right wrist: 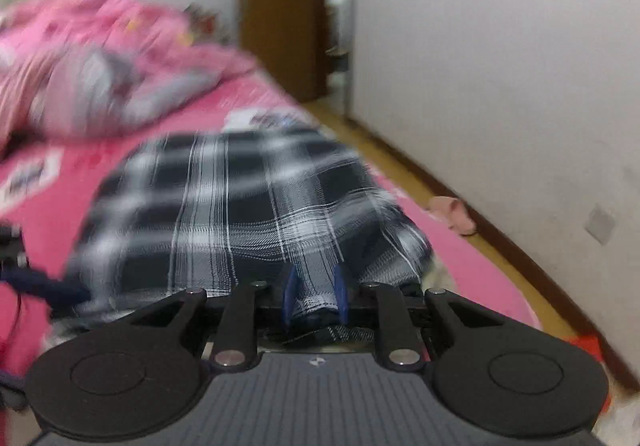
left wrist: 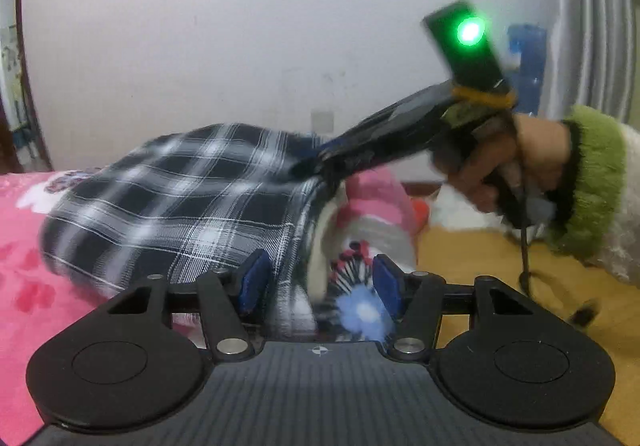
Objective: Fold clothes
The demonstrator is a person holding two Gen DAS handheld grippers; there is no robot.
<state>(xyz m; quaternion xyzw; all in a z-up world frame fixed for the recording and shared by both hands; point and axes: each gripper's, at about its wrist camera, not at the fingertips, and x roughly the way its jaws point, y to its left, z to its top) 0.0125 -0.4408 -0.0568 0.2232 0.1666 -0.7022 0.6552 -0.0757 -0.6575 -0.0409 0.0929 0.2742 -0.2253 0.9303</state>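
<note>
Item: black-and-white plaid woven garment (right wrist: 248,202), spread on a pink floral fleece bedcover (left wrist: 24,258), one edge raised.

Right gripper (right wrist: 314,300): blue pads drawn close and clamped on a gathered fold of the plaid cloth, judged to be lifting that edge for folding over.

Left gripper (left wrist: 320,284): blue pads held apart, nothing clamped; the plaid cloth lies just beside and partly between them, presumably awaiting a second grasp.

Your left gripper (left wrist: 320,286) stands open beside the plaid cloth (left wrist: 180,198); your right gripper (left wrist: 320,162) pinches its edge.
</note>
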